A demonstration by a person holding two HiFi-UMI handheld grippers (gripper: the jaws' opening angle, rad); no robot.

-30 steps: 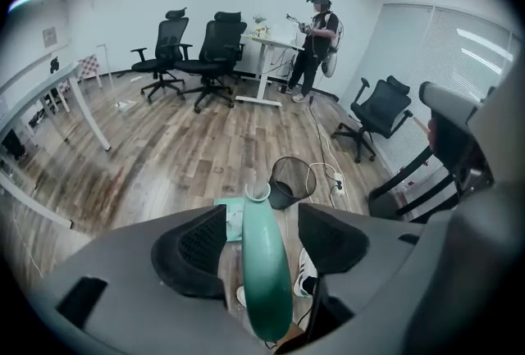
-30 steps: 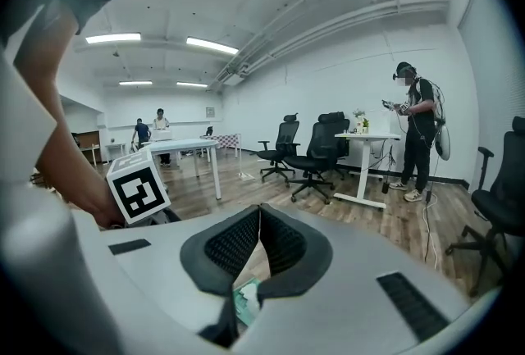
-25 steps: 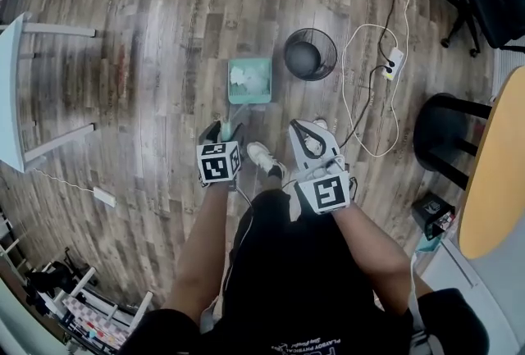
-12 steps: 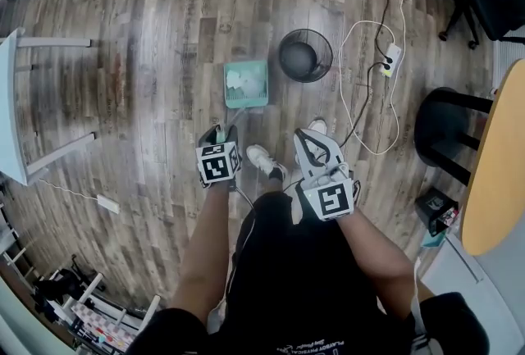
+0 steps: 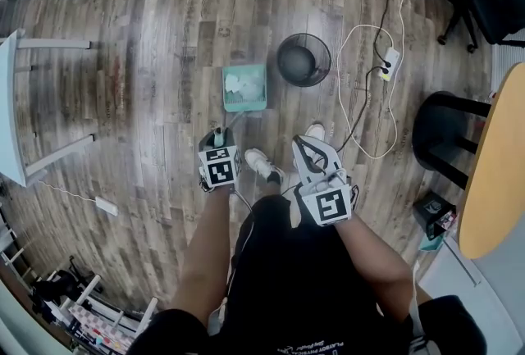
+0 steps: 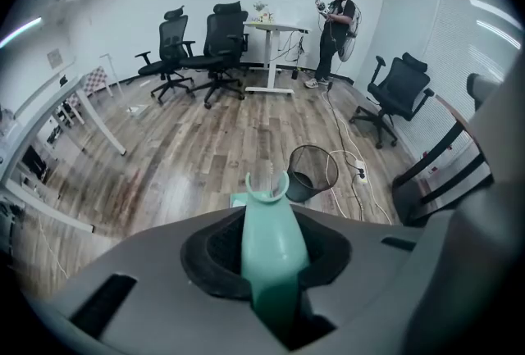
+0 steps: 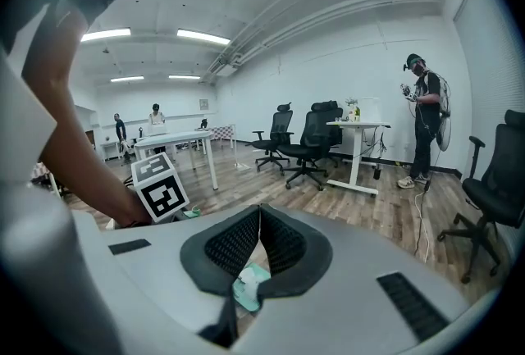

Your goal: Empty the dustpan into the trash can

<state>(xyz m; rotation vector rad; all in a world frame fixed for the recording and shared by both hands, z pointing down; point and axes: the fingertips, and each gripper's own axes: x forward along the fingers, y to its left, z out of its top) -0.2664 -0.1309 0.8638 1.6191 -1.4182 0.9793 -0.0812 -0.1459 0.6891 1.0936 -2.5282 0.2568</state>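
The left gripper (image 5: 217, 138) points steeply down and its jaws are closing on the dustpan handle (image 6: 271, 238). The pads already meet the two sides of the handle, probably so that the pan can be lifted without bending to the floor (image 5: 164, 58). The right gripper (image 5: 300, 144) hangs beside it with its jaws together and holds nothing; it seems to have no part in this step. The dustpan (image 5: 245, 88) lies flat on the floor, far from the person's feet and just left of the trash can (image 5: 303, 60), so the way to the can is short. The pan is pale green and square, with white scraps (image 5: 238, 84) inside, and its long handle ends in a small fork
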